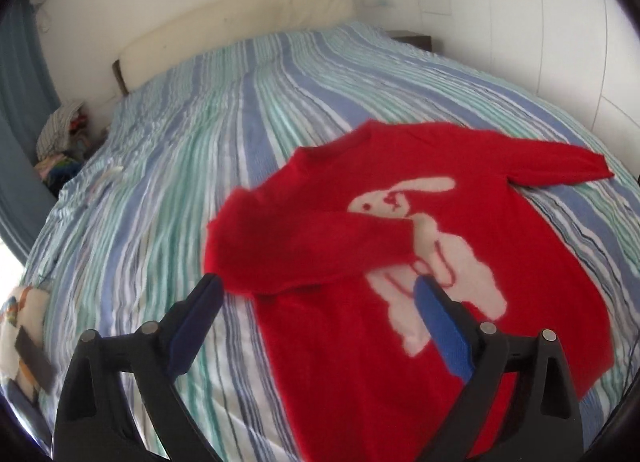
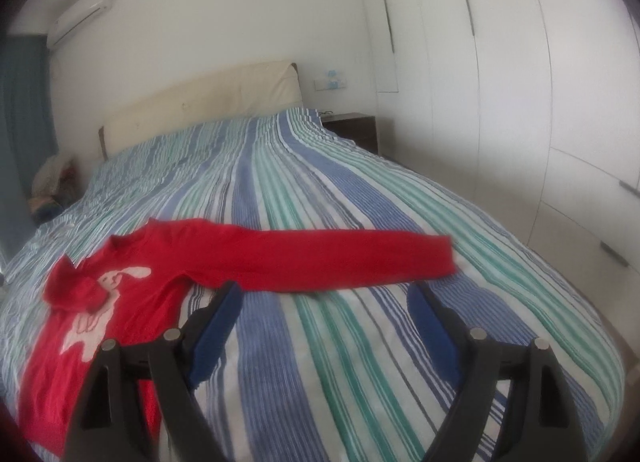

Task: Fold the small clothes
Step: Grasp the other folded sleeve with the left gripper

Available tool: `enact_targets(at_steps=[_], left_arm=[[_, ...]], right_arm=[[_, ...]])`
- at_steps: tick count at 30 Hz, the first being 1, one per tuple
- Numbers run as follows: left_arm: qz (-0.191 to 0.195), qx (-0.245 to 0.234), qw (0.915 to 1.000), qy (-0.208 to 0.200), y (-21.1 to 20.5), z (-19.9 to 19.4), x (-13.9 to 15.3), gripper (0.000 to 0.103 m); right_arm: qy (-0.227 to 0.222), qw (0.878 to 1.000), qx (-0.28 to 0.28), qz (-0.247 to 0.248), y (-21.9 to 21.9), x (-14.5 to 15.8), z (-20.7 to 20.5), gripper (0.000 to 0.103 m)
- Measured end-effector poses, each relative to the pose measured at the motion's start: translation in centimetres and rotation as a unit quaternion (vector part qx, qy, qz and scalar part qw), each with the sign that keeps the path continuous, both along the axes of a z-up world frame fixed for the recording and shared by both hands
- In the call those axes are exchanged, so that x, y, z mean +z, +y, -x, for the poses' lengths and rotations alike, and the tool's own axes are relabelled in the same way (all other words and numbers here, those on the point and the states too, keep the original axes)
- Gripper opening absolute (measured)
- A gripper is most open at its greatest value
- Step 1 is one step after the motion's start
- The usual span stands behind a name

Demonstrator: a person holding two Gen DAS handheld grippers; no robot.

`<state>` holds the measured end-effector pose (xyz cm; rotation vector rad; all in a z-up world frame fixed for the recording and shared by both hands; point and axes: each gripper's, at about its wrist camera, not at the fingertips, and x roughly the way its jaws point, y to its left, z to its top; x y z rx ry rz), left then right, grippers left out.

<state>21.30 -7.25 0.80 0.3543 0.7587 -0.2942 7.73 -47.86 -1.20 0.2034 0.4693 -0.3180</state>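
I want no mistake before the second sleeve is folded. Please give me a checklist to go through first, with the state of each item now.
1. Left gripper open, holding nothing: ok.
2. Right gripper open, holding nothing: ok.
3. Left sleeve folded over the sweater front: ok.
4. Right sleeve folded in: not ok, it lies stretched out on the bed.
5. Right gripper near that sleeve: ok.
6. Hem flat: cannot tell.
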Motion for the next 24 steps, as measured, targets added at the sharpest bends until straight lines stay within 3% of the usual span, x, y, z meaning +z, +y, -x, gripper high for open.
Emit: enact_targets(at_steps=[4,6,8,10,12,14,17,19,22,24], left_arm=[[-0.064,-0.078,0.9946,0.023,-5.3,-2.1,-5.0,0.092],[-0.089,-0.08,0.992,0.04,-6.4,-3.8,-7.2,0.079],[-0.09,-0.067,0.9918,0.061,-6.8,-5.2,-8.7,0.068],[-0.06,-0.055,0.9941,0.072,-6.3,-6.5,-9.2,0.054],[-0.032,-0.032,0.9951,0.088,-5.9,-7.5,-9.3,0.005],[0.003,-0.015,0.9958,0.091,-5.2,-7.8,-8.3,0.004],[0.117,0.029,0.9888,0.088,-0.3,-7.9,-4.3,0.003],[0.187,0.104,0.9746,0.068,6.0,-8.1,-1.4,0.003],[0.278,0.249,0.9269,0.039,18.1,-7.0,0.8,0.003],[0.281,0.341,0.8972,0.013,24.7,-5.3,0.8,0.003]], right_arm=[[0.009,1.0,-0.002,-0.022,-0.7,-0.1,0.3,0.084],[0.011,1.0,0.001,-0.024,-0.7,-0.3,0.2,0.084],[0.011,1.0,0.004,-0.024,-0.5,-0.3,0.2,0.084],[0.011,1.0,0.009,-0.024,-0.4,-0.3,0.1,0.084],[0.014,0.999,0.014,-0.026,-0.2,-0.4,-0.1,0.084],[0.019,0.999,0.019,-0.026,0.0,-0.5,-0.4,0.084],[0.023,0.999,0.027,-0.03,0.3,-0.7,-0.8,0.084],[0.023,0.999,0.033,-0.027,0.5,-0.7,-0.8,0.084],[0.022,0.999,0.041,-0.022,0.8,-0.6,-0.7,0.084],[0.022,0.998,0.045,-0.025,0.9,-0.6,-0.7,0.084]])
